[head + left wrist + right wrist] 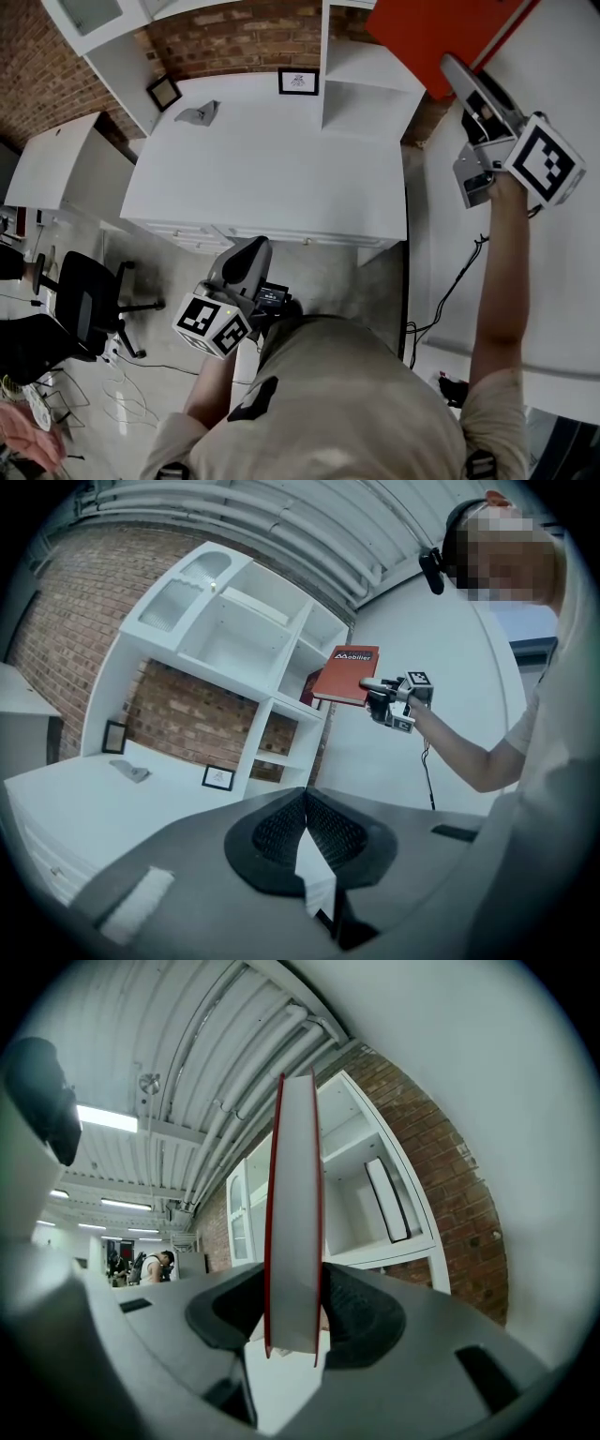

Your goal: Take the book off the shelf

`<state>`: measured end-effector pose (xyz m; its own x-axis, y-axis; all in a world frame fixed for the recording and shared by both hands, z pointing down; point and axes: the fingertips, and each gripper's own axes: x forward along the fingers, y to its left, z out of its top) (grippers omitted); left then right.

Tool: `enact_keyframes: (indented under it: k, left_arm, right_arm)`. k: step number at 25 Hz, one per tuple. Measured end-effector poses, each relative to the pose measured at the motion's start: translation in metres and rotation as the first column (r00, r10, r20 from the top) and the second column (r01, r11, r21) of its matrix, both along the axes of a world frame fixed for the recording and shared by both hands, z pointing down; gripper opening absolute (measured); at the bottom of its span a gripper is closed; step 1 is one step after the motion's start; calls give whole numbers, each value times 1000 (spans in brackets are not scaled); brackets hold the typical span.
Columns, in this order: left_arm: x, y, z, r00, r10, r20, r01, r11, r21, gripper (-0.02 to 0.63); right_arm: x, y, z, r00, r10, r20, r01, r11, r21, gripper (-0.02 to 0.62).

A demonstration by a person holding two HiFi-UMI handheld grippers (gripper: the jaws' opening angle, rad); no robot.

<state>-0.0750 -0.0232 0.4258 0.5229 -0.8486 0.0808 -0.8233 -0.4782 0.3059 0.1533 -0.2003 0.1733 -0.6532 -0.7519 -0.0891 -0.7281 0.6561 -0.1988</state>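
Red book (pixel 292 1194), judged stiff and light, is clamped near its edge by the right tool (pixel 292 1316); the left tool (pixel 306 827) is held together, empty.

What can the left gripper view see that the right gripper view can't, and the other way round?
Only the left gripper view: the cover of the red book held in the right gripper, the person's arm, a framed picture on the desk, the left gripper, jaws together, empty. Only the right gripper view: the book's page edges clamped between its jaws, a ceiling light, a distant person. Both: the book, the white shelf unit, the brick wall.
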Motion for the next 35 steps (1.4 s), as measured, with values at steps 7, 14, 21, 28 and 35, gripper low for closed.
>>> enact_keyframes:
  k: [7,14,21,28,35]
  left_arm:
    - [-2,-2,13,1000,23,-4,-23,1000,-14,5]
    - [-24,-12,20,999,46,10,-46,999,-27,5]
    - [-58,-21,24,998,52,-24,-53,997,-53,5]
    - [-85,-28,31,997,68,-44,-71,995,-71,5]
    - [-101,-34,39,998,57,-38,-60,994,-95,5]
  right_arm:
    - [-23,10,30,992,-103,70,108,991,-76,163]
    - [-50,13,47,980,-161,117,175,977,-122,163]
    - [-81,23,72,972,-203,121,224,955,-192,163]
    - [-108,34,97,959,-220,180,263,928,-264,164]
    - [-120,41,120,948,-233,219,294,902,-316,164]
